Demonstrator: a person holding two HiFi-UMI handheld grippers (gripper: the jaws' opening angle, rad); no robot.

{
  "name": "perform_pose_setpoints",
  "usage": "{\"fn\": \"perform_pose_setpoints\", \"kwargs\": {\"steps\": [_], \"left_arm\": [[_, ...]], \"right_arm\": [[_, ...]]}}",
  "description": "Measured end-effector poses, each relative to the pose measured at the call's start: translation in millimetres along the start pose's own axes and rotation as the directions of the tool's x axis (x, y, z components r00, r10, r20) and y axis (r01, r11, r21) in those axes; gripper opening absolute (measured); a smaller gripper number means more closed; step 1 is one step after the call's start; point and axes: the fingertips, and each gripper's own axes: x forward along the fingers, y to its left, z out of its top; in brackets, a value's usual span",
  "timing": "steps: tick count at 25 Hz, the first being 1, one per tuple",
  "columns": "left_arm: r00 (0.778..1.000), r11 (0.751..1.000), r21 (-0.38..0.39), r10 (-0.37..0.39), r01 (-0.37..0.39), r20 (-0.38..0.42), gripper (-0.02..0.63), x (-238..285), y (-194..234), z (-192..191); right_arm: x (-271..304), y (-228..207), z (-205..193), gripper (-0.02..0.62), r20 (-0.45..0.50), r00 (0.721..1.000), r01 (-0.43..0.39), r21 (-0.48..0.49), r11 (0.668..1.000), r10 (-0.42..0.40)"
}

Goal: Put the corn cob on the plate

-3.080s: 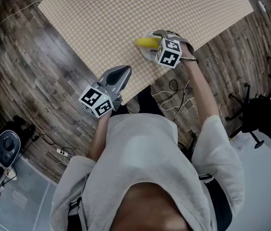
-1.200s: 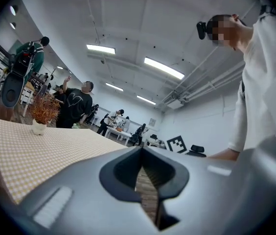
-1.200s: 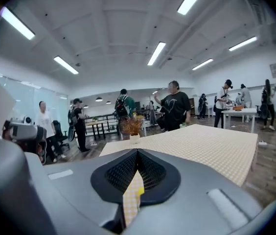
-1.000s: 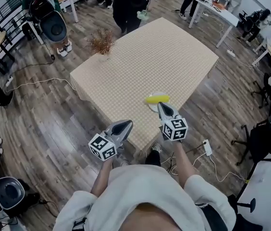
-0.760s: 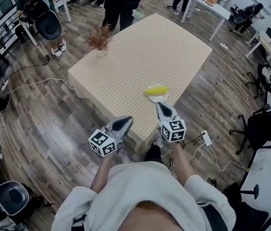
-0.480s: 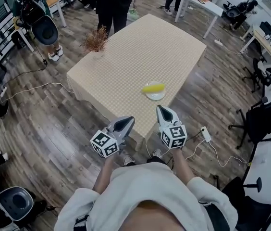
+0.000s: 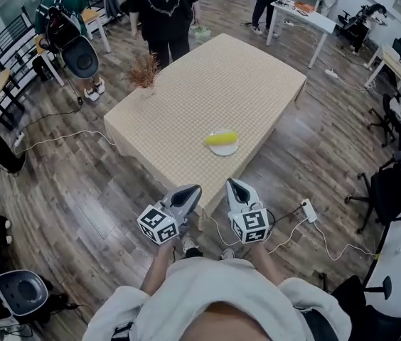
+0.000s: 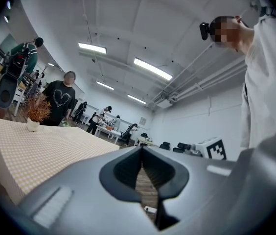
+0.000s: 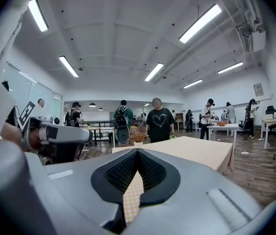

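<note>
The yellow corn cob [image 7: 221, 138] lies across a small white plate [image 7: 225, 149] near the front edge of the checkered table [image 7: 186, 98]. Both grippers hang over the wooden floor, short of that edge and well apart from the plate. My left gripper [image 7: 190, 190] is shut and holds nothing; in its own view the left gripper [image 8: 142, 149] has its jaws meeting, with the tabletop off to the left. My right gripper [image 7: 232, 183] is also shut and empty, and the right gripper [image 9: 137, 151] points level toward the table.
A pot of dried plant [image 7: 144, 69] stands at the table's far left corner. People [image 7: 163, 9] stand beyond the table. A power strip with cables [image 7: 306, 210] lies on the floor at right, near office chairs [image 7: 396, 187]. A pram [image 7: 79, 54] is at far left.
Both grippers have drawn back from the table toward the person, the right one away from the plate. The corn cob stays on the plate. More of the room now shows.
</note>
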Motion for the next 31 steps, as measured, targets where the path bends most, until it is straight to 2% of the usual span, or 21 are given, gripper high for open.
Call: {"fn": "perform_pose_setpoints", "kwargs": {"steps": [3,7,11,15,31], "left_arm": [[1.0,1.0,0.019,0.01,-0.01,-0.002,0.009,13,-32,-8],[0.999,0.999,0.001,0.036,-0.036,0.013,0.009,17,-65,-21],[1.0,0.999,0.012,0.03,-0.03,-0.001,0.009,20,-80,-26],[1.0,0.999,0.039,0.012,-0.012,0.004,0.009,20,-83,-14],[0.999,0.997,0.071,0.014,-0.016,0.034,0.009,-10,-77,1]], "right_arm": [[-22,-11,-1,-0.003,0.017,1.0,-0.026,0.0,1.0,0.026],[-48,-19,-9,-0.003,0.011,0.998,-0.062,-0.013,0.998,0.062],[-61,-25,-11,-0.003,0.009,0.999,-0.052,0.0,0.999,0.052],[-66,-21,-4,-0.003,0.017,0.999,-0.036,-0.013,0.999,0.036],[-53,27,10,-0.003,0.033,0.996,-0.077,-0.075,0.994,0.08]]}}
